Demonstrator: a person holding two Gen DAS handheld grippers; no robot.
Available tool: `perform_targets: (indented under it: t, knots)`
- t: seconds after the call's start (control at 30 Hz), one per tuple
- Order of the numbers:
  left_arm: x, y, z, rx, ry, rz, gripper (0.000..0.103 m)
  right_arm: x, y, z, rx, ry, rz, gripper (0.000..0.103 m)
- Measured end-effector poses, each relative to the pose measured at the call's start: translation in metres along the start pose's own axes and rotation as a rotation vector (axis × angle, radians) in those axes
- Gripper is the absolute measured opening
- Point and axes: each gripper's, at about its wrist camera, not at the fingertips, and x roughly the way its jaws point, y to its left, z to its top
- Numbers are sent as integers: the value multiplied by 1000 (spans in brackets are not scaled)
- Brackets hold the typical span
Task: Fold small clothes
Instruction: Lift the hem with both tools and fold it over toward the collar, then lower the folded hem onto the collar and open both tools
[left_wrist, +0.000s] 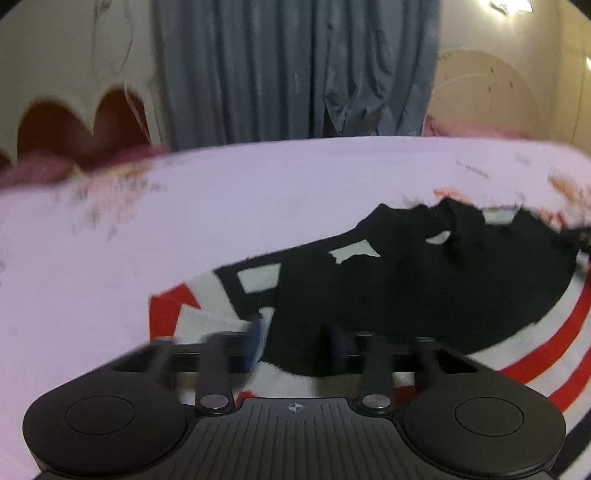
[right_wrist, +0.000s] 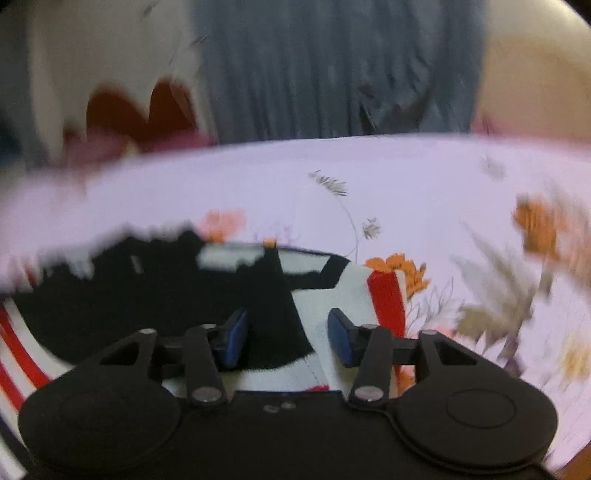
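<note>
A small garment (left_wrist: 424, 280), black with white patches and red-and-white stripes, lies partly folded on a lilac floral bedsheet (left_wrist: 221, 206). In the left wrist view my left gripper (left_wrist: 295, 341) is low over its near edge. Its blurred blue pads stand apart with a flap of the black cloth between them. In the right wrist view the same garment (right_wrist: 147, 295) shows its black fold and a white and red sleeve. My right gripper (right_wrist: 289, 339) hovers over the black hem and white fabric, its blue pads (right_wrist: 341, 341) apart and not pressing on the cloth.
Grey-blue curtains (left_wrist: 295, 66) hang behind the bed. A cream headboard with dark red scalloped cut-outs (left_wrist: 74, 122) stands at the back left. Pink bedding (left_wrist: 472, 129) lies at the far edge. The sheet (right_wrist: 406, 192) stretches left and far of the garment.
</note>
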Motion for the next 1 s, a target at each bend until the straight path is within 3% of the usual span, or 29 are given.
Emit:
perform_targets:
  t: [0.03, 0.07, 0.17, 0.23, 0.43, 0.63, 0.67, 0.7, 0.73, 0.77, 0.8, 0.83, 0.9, 1.0]
  knots:
    - [-4, -3, 1, 13, -18, 19, 3, -1, 8, -2, -53, -17, -16, 11]
    - [-11, -4, 2, 6, -56, 34, 3, -2, 14, -3, -96, -35, -33, 3]
    - [-28, 7, 11, -58, -169, 72, 3, -21, 12, 7, -68, -159, -56, 4]
    - [-26, 13, 17, -95, -176, 84, 3, -21, 6, 13, -39, -186, -80, 4]
    - [21, 11, 7, -101, -44, 145, 3, 28, -18, 7, 43, -30, -120, 4]
    - [24, 4, 10, -88, -14, 150, 4, 28, -22, 3, 60, -29, -122, 6]
    - [24, 3, 13, -76, -4, 154, 12, 26, -20, 5, 48, -22, -127, 8]
    - [21, 2, 15, -79, 1, 167, 23, 21, -17, 9, 33, -35, -149, 23]
    - [13, 0, 19, -98, -23, 192, 55, 12, -14, 12, 27, -75, -160, 51]
    - [3, -3, 20, -119, -88, 211, 80, 3, -10, 14, 26, -122, -143, 60]
    - [-10, -10, 22, -138, -176, 224, 85, -5, -4, 16, 22, -146, -106, 60]
    - [-18, -19, 26, -145, -221, 217, 86, -5, 6, 19, 9, -128, -58, 46]
    - [-16, -41, 36, -127, -220, 117, 86, 1, 31, 23, -41, -94, 10, 40]
    - [3, -82, 40, -42, -150, -5, 86, 18, 63, 25, -71, -37, 98, 48]
